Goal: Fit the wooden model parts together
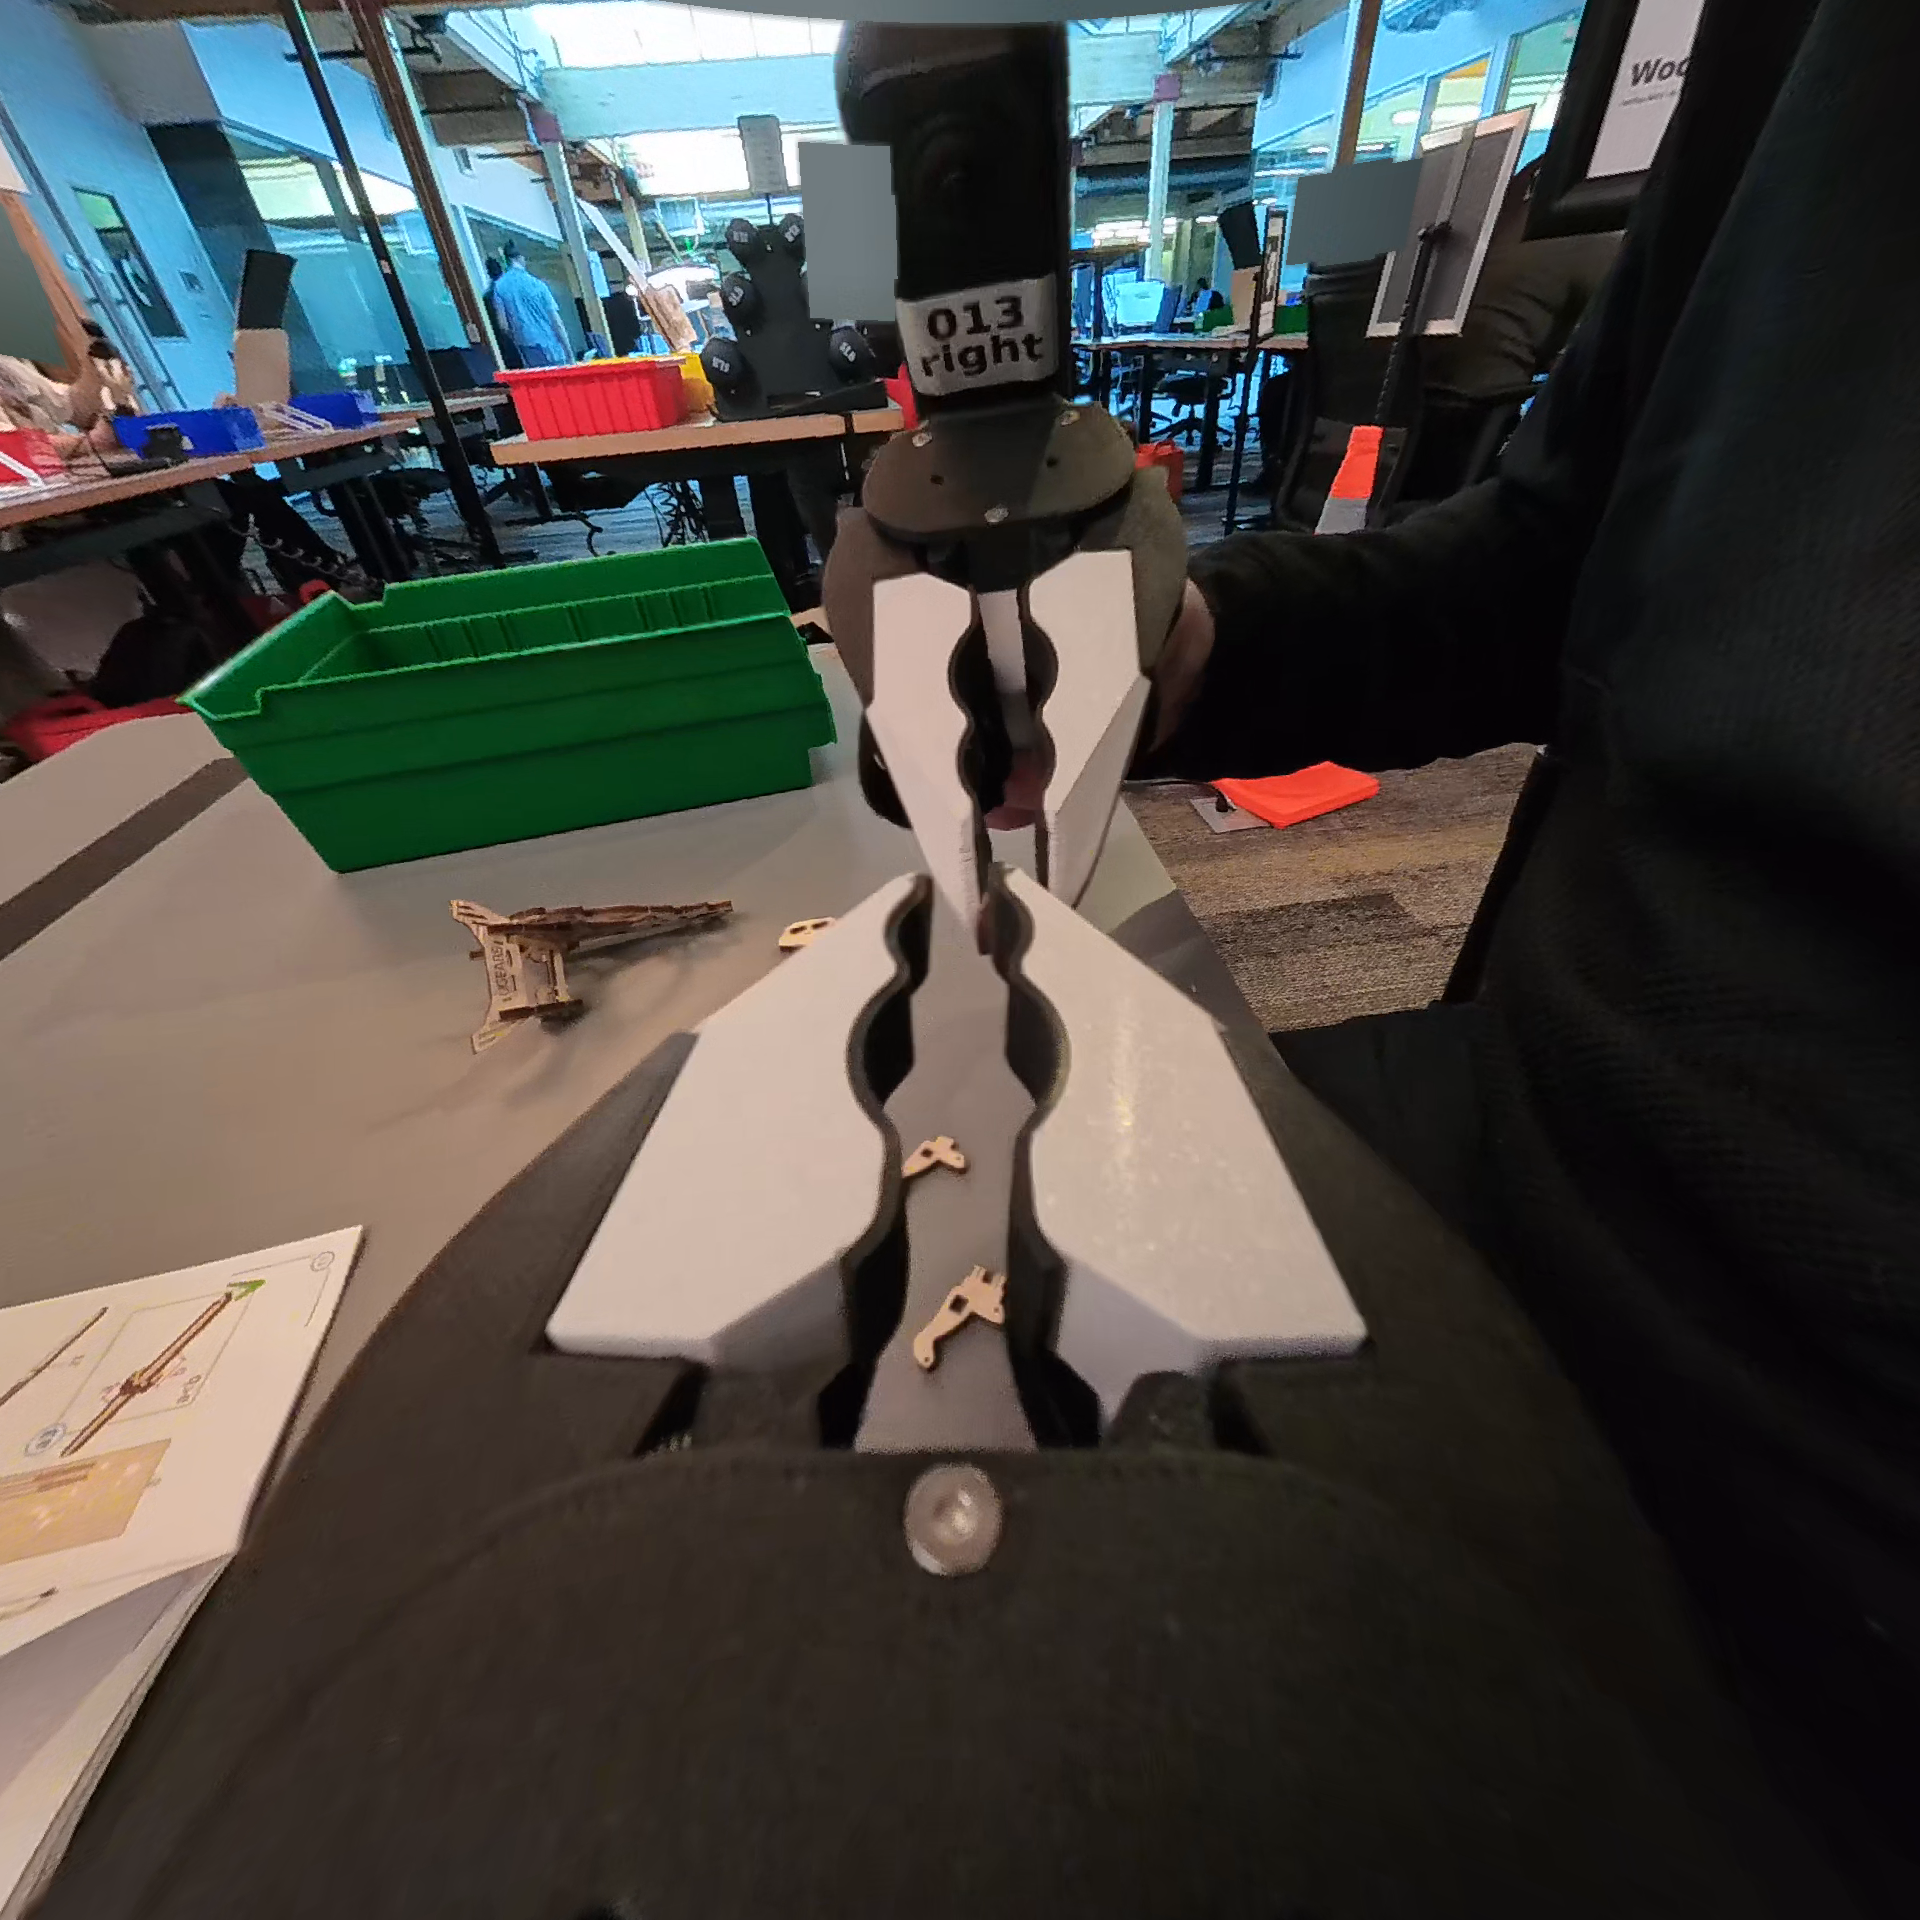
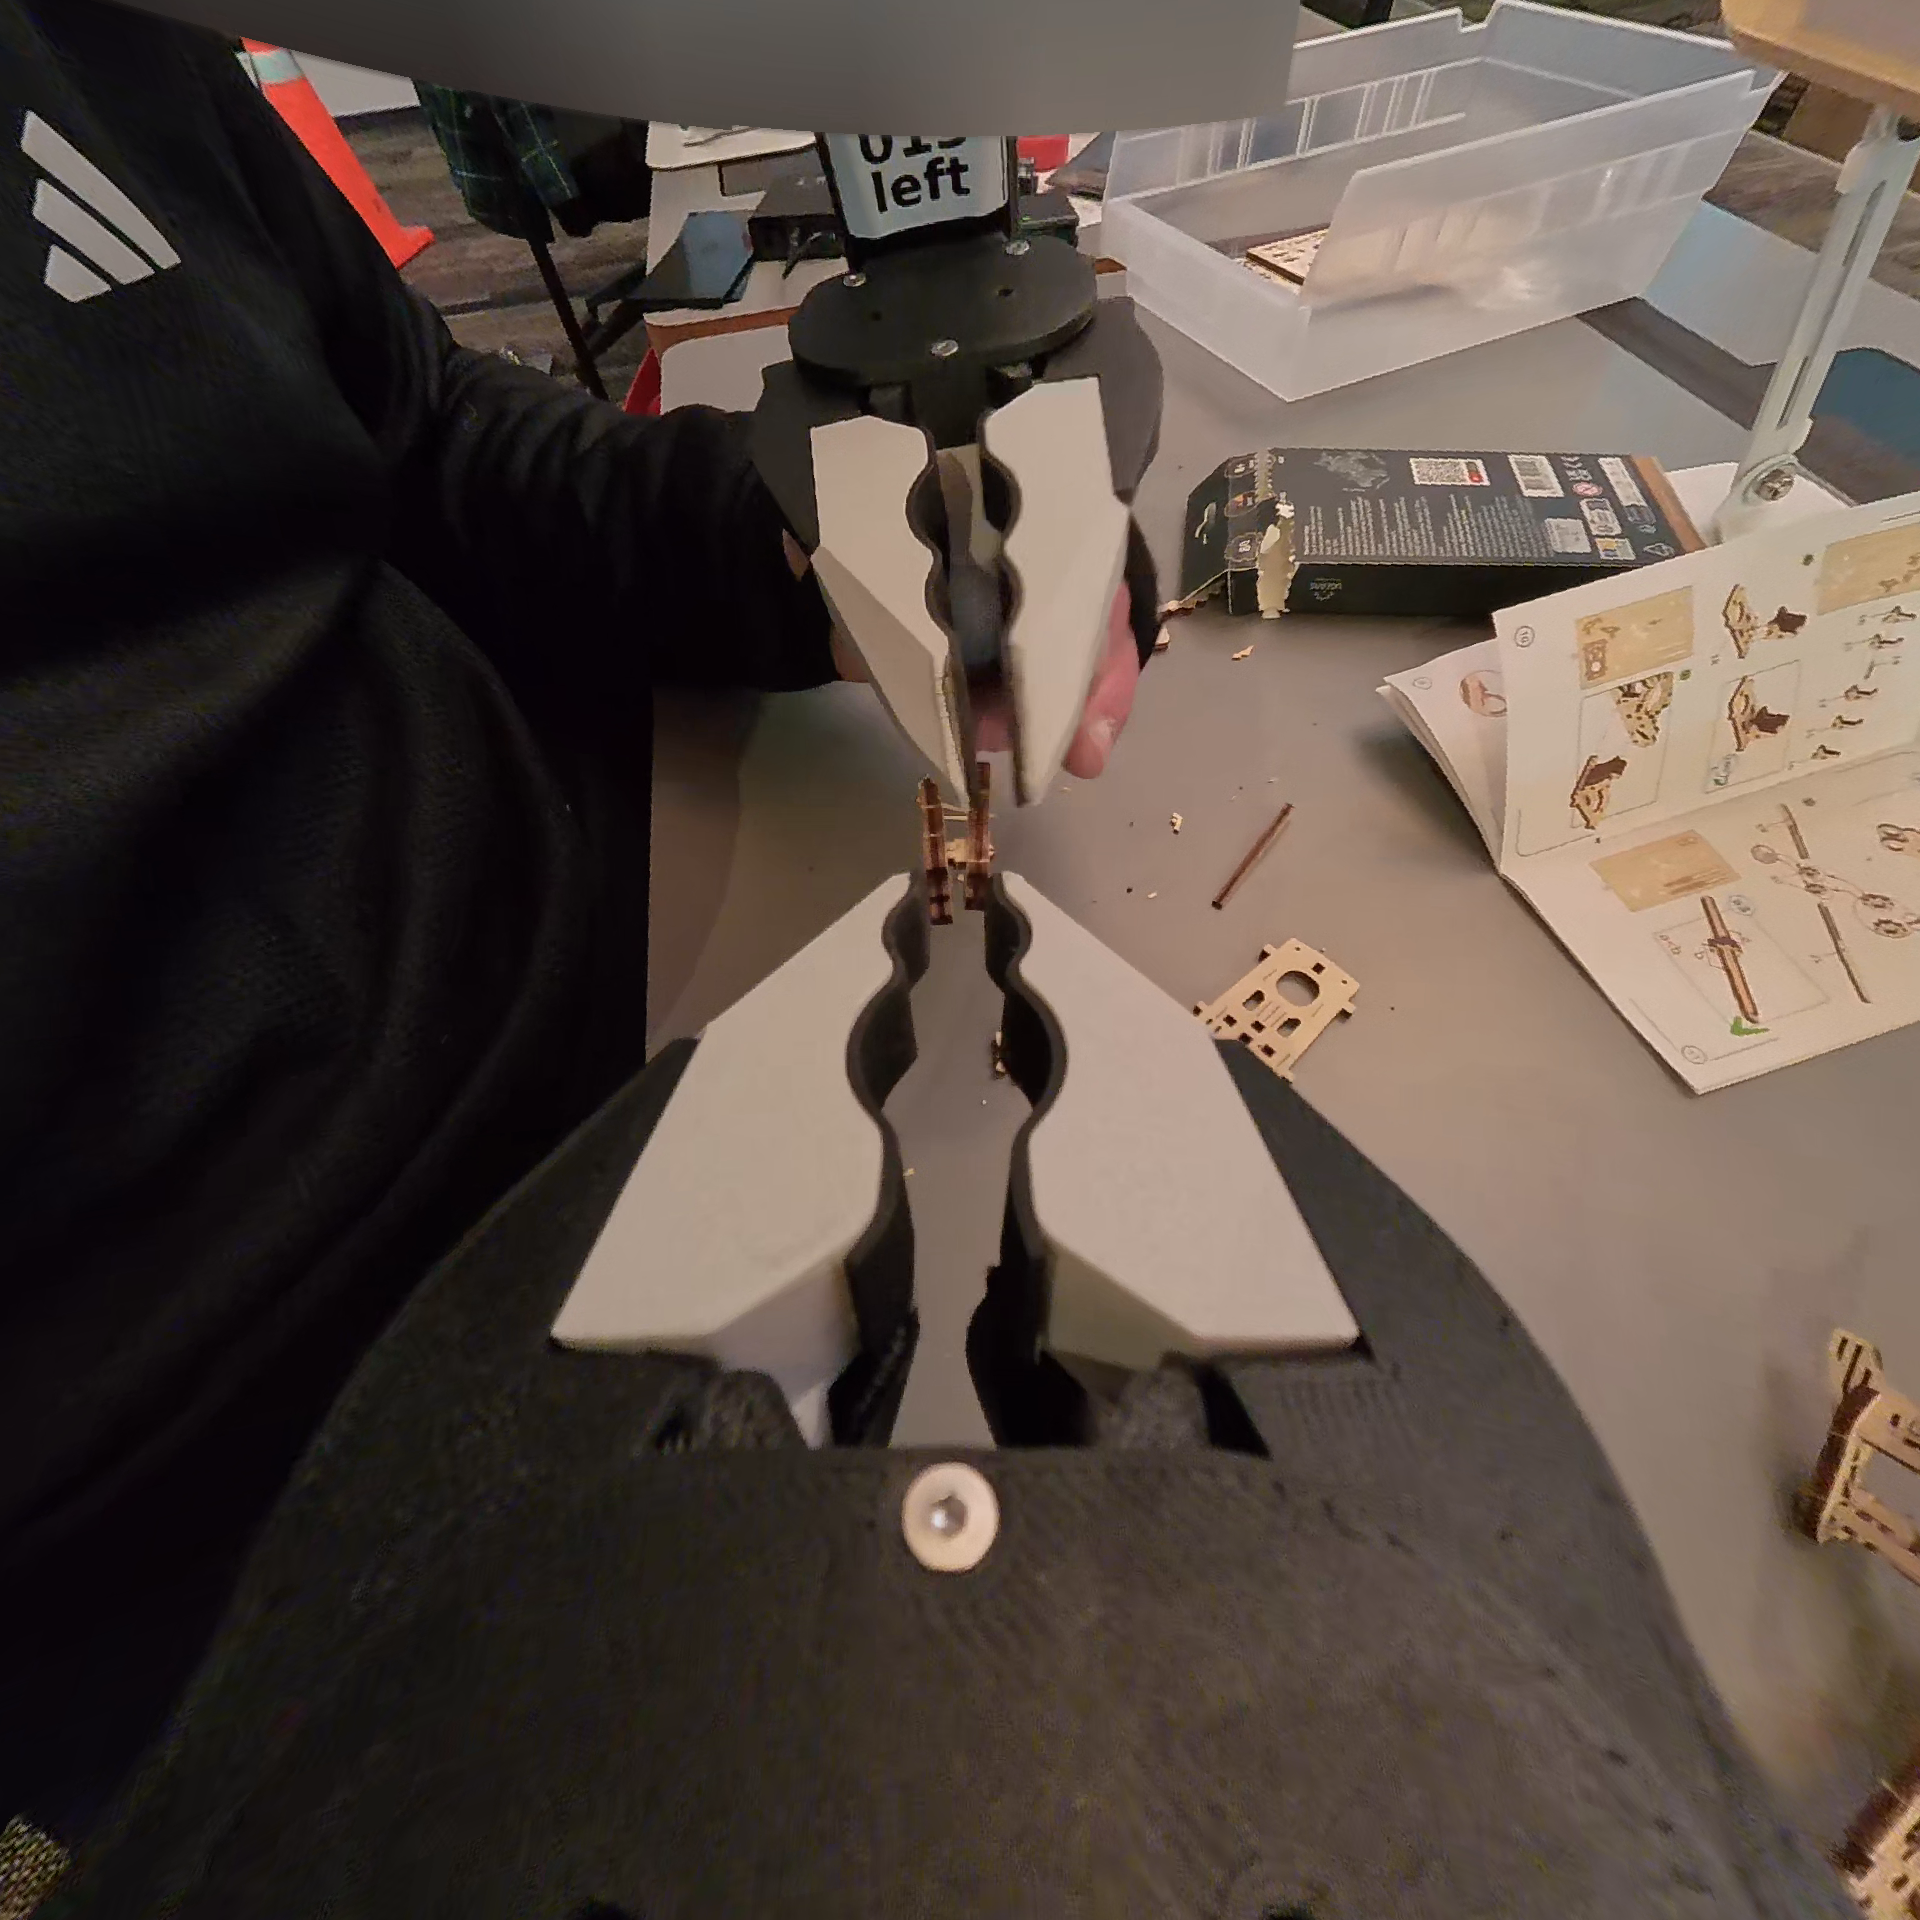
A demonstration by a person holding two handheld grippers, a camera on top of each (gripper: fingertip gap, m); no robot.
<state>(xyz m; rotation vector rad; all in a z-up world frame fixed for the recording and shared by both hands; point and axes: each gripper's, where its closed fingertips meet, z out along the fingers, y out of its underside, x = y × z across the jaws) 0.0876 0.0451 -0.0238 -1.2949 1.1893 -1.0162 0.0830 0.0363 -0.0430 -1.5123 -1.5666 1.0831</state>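
Note:
In the right wrist view my right gripper is shut on the lower end of a small wooden sub-assembly held above the grey table. My left gripper comes in from above, tip to tip, and pinches the upper end of the same piece. In the left wrist view my left gripper meets the right gripper at the tips; the wooden piece is almost hidden there. A larger wooden model part lies on the table to the left. Small flat parts lie under my left fingers.
Stacked green bins stand at the back left. An instruction booklet lies open to the right, also in the left wrist view. A flat wooden plate, a thin rod, a dark box, a clear bin and another wooden structure are around. My left and right fingertips are right by each other. The flat wooden plate is about equally far from each gripper, around 15 cm.

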